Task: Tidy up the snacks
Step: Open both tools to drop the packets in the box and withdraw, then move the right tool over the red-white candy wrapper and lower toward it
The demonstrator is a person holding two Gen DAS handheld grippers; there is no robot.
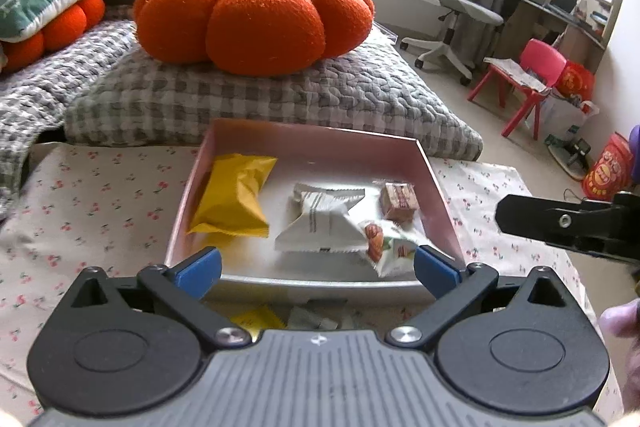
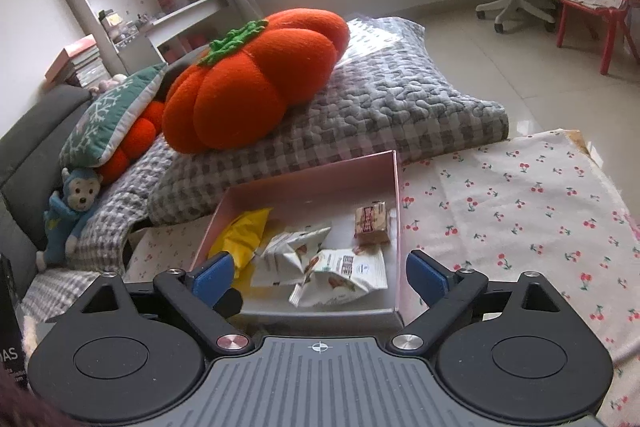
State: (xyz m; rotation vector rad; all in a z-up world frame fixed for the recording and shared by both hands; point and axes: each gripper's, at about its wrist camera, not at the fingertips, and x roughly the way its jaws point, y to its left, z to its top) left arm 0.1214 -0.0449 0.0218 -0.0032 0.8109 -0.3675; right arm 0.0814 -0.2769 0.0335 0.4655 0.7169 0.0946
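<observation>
A pink box [image 1: 320,137] [image 2: 312,165] stands on the cherry-print cloth. It holds a yellow packet [image 1: 234,197] [image 2: 244,233], a white striped packet [image 1: 320,223] [image 2: 288,251], a white nut packet [image 1: 390,247] [image 2: 344,277] and a small brown snack [image 1: 398,203] [image 2: 372,223]. My left gripper [image 1: 318,271] is open and empty just before the box's near wall. My right gripper [image 2: 320,277] is open and empty over the box's near edge; it also shows in the left wrist view [image 1: 568,223], right of the box.
An orange pumpkin cushion [image 1: 252,15] lies on a grey checked blanket [image 1: 280,95] behind the box. The cherry-print cloth [image 2: 520,211] spreads to the right. A red chair [image 1: 528,83] and an office chair [image 1: 452,3] stand on the floor beyond.
</observation>
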